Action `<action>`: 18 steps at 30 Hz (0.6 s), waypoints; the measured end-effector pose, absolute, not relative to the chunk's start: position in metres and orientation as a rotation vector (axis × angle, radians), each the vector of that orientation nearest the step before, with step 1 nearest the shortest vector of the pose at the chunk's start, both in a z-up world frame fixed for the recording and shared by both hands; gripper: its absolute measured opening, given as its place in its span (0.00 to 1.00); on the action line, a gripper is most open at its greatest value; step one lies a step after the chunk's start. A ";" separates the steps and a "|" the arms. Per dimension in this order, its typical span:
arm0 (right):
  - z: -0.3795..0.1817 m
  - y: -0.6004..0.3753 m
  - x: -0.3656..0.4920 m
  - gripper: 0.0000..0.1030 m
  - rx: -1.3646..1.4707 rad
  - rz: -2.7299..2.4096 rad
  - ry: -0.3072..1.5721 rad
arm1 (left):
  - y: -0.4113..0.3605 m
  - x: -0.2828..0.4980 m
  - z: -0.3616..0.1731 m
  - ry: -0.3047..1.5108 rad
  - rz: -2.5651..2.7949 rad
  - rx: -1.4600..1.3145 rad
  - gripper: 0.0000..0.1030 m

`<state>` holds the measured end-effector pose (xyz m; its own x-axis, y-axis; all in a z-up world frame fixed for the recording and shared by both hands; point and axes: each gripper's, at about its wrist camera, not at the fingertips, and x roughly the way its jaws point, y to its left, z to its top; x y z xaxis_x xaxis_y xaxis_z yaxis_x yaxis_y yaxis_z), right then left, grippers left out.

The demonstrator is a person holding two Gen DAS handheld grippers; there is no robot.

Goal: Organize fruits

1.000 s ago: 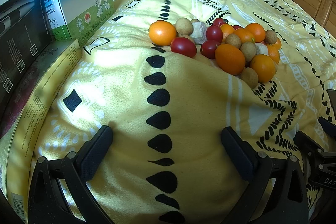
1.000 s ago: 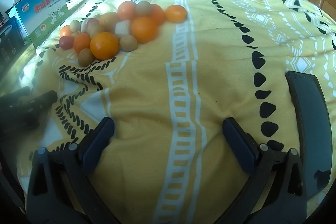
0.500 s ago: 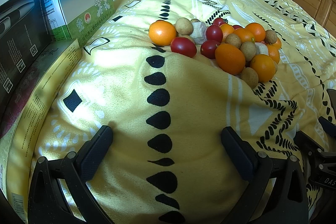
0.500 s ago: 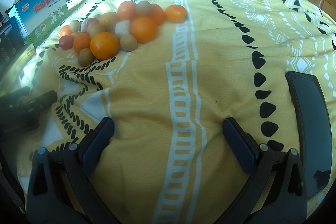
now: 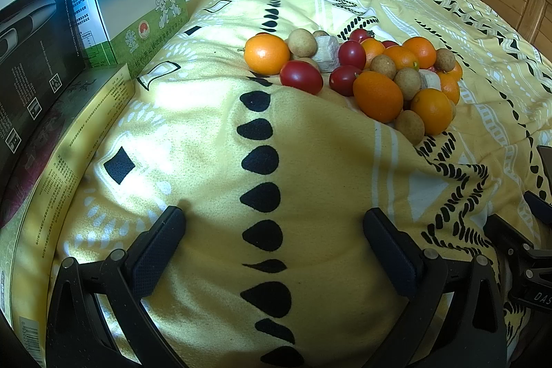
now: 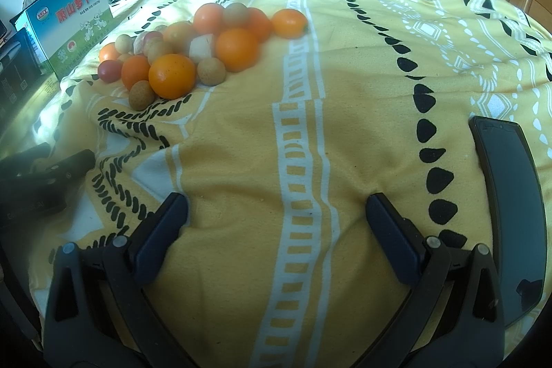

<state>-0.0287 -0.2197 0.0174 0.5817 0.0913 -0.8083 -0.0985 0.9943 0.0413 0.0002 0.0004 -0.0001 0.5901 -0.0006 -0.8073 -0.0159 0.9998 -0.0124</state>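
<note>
fruit pile (image 5: 358, 75) mid-bed (image 5: 207, 161), untouched | ahead-right of left gripper (image 5: 272, 250), ahead-left of right gripper (image 6: 276, 226) | left apparently nearer | both jaws spread wide, empty

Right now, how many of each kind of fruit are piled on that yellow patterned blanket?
Round orange citrus fruits: at least 8
Small red tomatoes: at least 5
Brown round fruits: at least 7
Pale whitish chunks: 2
Total: at least 22; others may be hidden underneath.
</note>
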 end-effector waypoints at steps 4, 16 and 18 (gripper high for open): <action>0.018 -0.221 -0.030 1.00 -0.007 0.111 0.942 | 0.001 0.000 0.000 0.940 0.009 -0.019 1.00; 0.017 -0.220 -0.029 1.00 -0.005 0.112 0.940 | 0.000 0.000 0.000 0.940 0.010 -0.017 1.00; 0.018 -0.220 -0.029 1.00 -0.005 0.112 0.940 | 0.000 0.000 0.000 0.940 0.009 -0.018 1.00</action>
<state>-0.0291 -0.2203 0.0178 0.5845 0.0940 -0.8059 -0.0984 0.9941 0.0446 0.0003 0.0004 -0.0002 0.5897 0.0003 -0.8077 -0.0160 0.9998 -0.0114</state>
